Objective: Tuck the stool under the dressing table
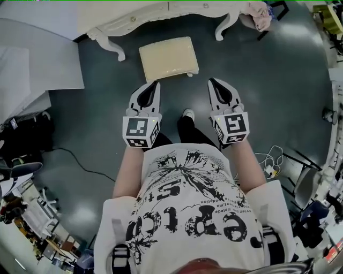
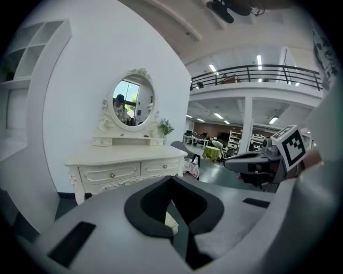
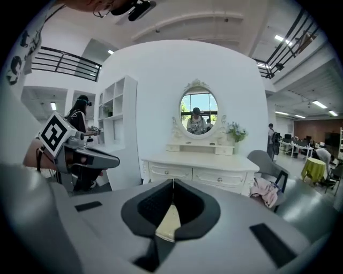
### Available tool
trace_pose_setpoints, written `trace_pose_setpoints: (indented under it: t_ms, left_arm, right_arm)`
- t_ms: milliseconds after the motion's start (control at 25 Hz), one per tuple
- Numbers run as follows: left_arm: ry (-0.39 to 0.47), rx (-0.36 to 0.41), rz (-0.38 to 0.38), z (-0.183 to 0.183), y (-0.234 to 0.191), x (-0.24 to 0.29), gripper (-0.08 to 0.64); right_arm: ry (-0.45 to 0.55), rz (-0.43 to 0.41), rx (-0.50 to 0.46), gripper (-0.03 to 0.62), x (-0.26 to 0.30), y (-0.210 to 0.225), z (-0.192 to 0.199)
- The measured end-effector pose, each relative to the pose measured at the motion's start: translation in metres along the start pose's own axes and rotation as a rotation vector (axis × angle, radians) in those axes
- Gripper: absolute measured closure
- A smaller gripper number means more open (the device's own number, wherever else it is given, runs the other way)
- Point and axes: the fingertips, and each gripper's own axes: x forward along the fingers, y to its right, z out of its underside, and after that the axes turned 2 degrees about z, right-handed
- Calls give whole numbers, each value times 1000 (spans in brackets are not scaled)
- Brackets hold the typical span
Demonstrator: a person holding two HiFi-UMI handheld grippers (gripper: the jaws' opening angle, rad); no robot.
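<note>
From my seat the job reads as not yet begun: the stool (image 1: 167, 58) stands out on the dark floor in front of the dressing table (image 1: 136, 13), apart from its front edge and within the span between the left front leg (image 1: 105, 43) and the right front leg (image 1: 225, 27), so nothing of it is under the top yet. The whole push is left to do. The left gripper (image 1: 154, 84) and the right gripper (image 1: 213, 82) hang side by side just on my side of the stool, over the floor, touching nothing. In each gripper view the two jaws meet at their tips and carry nothing; the pale cushion only shows through the hollow between the pads, lying beyond them. The stool's cushion is a rectangle, and its long axis runs left to right across the head view, roughly in line with the table's front, with the right end sitting a touch nearer the table than the left. Its broad side faces me and the other broad side faces the knee space, so I judge a straight shove away from me should carry it in without turning it. The stool's legs are mostly hidden beneath the cushion, so I cannot tell how they sit on the floor.
</note>
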Motion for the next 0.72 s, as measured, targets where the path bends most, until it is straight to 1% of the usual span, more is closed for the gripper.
trace_pose_setpoints:
  t_ms: [160, 400, 480, 560, 640, 720]
  left_arm:
    - [7, -48, -60, 7, 3, 26, 543]
    - [-18, -100, -143, 47, -12, 44, 543]
    - [-33, -107, -150, 65, -19, 54, 543]
    - [-48, -98, -152, 88, -30, 68, 543]
    - [-72, -94, -158, 118, -39, 76, 543]
    - [-99, -110, -167, 152, -49, 82, 543]
  right_arm:
    - [-23, -77, -4, 575, 28, 25, 10]
    - [-100, -174, 0, 574, 68, 22, 51]
    - [-123, -189, 7, 574, 85, 20, 70]
    - [-136, -190, 14, 574, 105, 17, 92]
    - [-155, -192, 29, 574, 120, 11, 119]
    - [-186, -198, 50, 574, 133, 3, 151]
